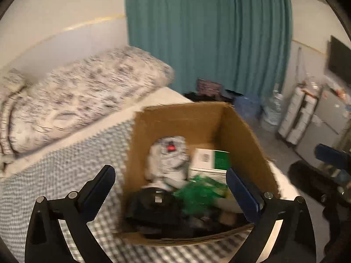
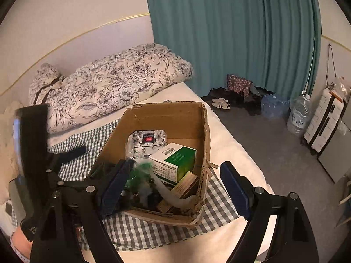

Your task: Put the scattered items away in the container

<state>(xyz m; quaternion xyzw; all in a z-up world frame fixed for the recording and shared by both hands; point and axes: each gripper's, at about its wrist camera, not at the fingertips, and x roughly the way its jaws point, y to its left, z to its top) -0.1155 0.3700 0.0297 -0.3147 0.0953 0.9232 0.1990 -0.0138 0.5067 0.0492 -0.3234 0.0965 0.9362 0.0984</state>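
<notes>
The cardboard box stands on a checked cloth spread over the bed, near its foot-side corner. It serves as the container and already holds the gathered items: a floral pouch against the back wall, a green-and-white carton beside it, a green crinkled wrapper and a dark object at the front.

The left gripper is above the front of the box, jaws spread wide and empty. No item lies between the fingers; the wide opening suits a release over the box.

The right gripper straddles the near right wall of the box, jaws apart and empty.

No loose item shows on the visible part of the cloth or bed. Judged from this, the tidying is near or at completion. A folded floral quilt lies at the head of the bed, well apart from the box.
</notes>
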